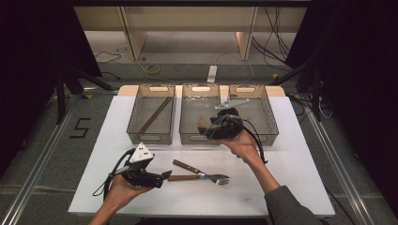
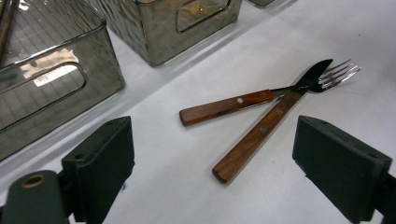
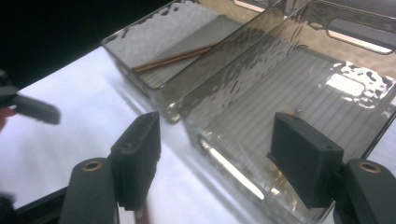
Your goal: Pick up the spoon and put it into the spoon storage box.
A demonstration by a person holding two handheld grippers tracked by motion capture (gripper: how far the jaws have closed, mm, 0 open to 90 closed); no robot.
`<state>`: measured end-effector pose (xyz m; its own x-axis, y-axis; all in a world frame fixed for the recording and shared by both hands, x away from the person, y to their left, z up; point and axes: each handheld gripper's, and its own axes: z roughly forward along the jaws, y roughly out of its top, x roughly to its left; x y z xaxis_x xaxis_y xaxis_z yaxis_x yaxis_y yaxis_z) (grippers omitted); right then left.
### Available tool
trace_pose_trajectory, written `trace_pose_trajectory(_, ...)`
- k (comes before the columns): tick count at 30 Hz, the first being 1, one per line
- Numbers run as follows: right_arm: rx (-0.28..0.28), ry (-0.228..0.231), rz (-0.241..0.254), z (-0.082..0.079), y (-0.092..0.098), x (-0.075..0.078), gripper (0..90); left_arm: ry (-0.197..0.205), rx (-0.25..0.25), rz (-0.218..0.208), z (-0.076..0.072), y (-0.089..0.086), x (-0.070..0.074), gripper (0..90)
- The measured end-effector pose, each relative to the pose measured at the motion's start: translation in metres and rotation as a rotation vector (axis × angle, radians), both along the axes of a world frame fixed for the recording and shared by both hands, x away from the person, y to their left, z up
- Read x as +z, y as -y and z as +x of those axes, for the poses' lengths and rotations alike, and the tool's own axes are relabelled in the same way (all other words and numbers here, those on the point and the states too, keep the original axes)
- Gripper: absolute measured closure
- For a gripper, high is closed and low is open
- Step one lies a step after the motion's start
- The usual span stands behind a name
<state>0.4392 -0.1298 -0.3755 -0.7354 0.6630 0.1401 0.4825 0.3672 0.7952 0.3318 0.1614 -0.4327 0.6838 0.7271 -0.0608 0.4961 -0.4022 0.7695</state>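
Observation:
A fork and a knife, both with wooden handles, lie crossed on the white table. My left gripper rests just left of them, open, and between its jaws I see the fork and the knife ahead. My right gripper hangs over the front of the middle bin, held in a hand. Its jaws stand open above the bin's ribbed floor with nothing between them. A small brown piece shows in that bin beside the gripper; what it is I cannot tell.
Three clear bins stand in a row at the back of the table. The left bin holds brown chopsticks, which also show in the right gripper view. The right bin sits behind the right hand. Cables trail from both grippers.

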Motion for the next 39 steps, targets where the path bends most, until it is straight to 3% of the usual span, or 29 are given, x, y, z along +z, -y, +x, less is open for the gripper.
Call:
trace_pose_trajectory(5,0.027,0.014,0.026,-0.02,0.007,-0.005,33.1,-0.013,-0.01,0.017,0.0,0.002,-0.001,12.2)
trace_pose_trajectory(8,0.04,0.007,0.009,-0.03,0.012,-0.009,32.9,-0.023,-0.017,0.033,0.0,0.004,-0.002,12.2)
trace_pose_trajectory(13,0.046,-0.006,0.032,-0.045,0.027,-0.017,32.1,-0.035,-0.029,0.053,0.0,0.006,-0.004,12.2)
trace_pose_trajectory(20,0.052,-0.01,0.04,-0.059,0.04,-0.022,31.7,-0.047,-0.046,0.072,-0.001,0.008,-0.005,12.1)
trace_pose_trajectory(27,0.046,-0.028,0.052,-0.072,0.054,-0.026,31.4,-0.069,-0.055,0.13,0.0,0.013,-0.008,12.1)
trace_pose_trajectory(39,0.03,-0.037,0.049,-0.089,0.071,-0.04,30.3,-0.108,-0.127,0.213,0.004,0.034,-0.012,12.5)
